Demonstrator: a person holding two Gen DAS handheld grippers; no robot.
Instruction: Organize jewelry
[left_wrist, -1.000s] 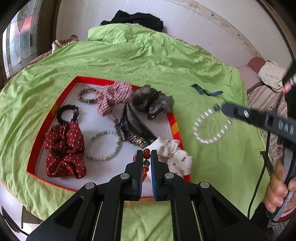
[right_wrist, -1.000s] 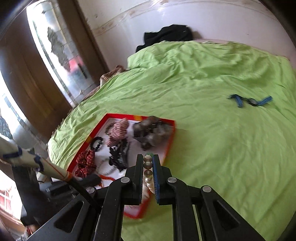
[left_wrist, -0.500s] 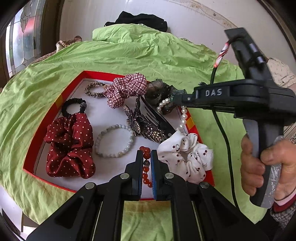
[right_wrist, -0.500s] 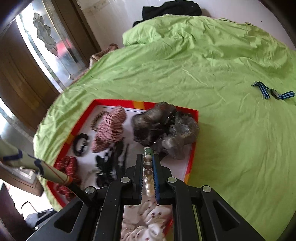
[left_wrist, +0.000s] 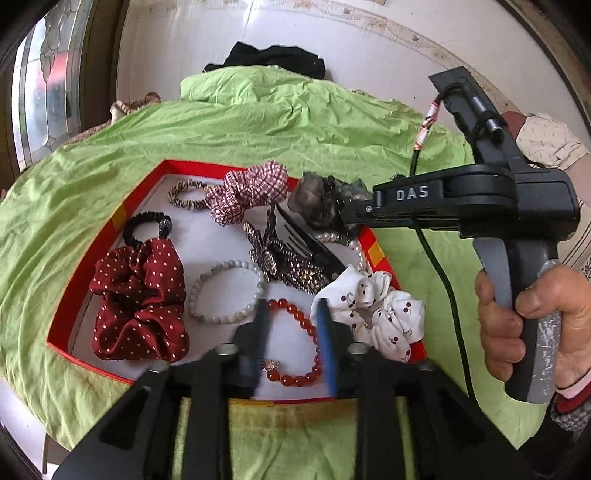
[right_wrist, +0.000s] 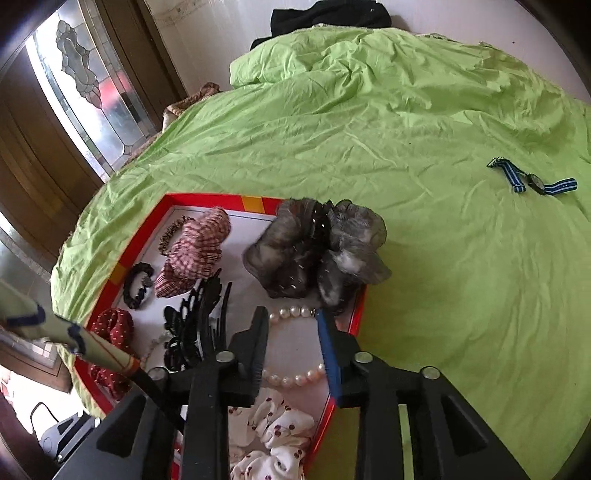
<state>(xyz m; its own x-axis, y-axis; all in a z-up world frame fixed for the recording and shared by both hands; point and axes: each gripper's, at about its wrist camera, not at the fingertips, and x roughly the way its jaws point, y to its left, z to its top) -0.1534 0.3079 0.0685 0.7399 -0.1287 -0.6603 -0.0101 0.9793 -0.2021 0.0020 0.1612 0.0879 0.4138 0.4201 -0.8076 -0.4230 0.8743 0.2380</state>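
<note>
Your red-rimmed tray (left_wrist: 85, 275) sat on green bedspread (right_wrist: 424, 155), holding your pieces. Red bead bracelet (left_wrist: 295, 345) lay flat at near edge. Pearl bracelet (right_wrist: 291, 347) lay flat by right edge, below grey organza scrunchie (right_wrist: 317, 247) at far right corner. Pale bead bracelet (left_wrist: 225, 290) lay mid-tray. Dark red dotted scrunchie (left_wrist: 138, 291) sat at near left corner, cherry-print scrunchie (left_wrist: 373, 306) at near right corner. Your blue-striped watch (right_wrist: 533, 181) lay on bedspread, well apart from tray.
</note>
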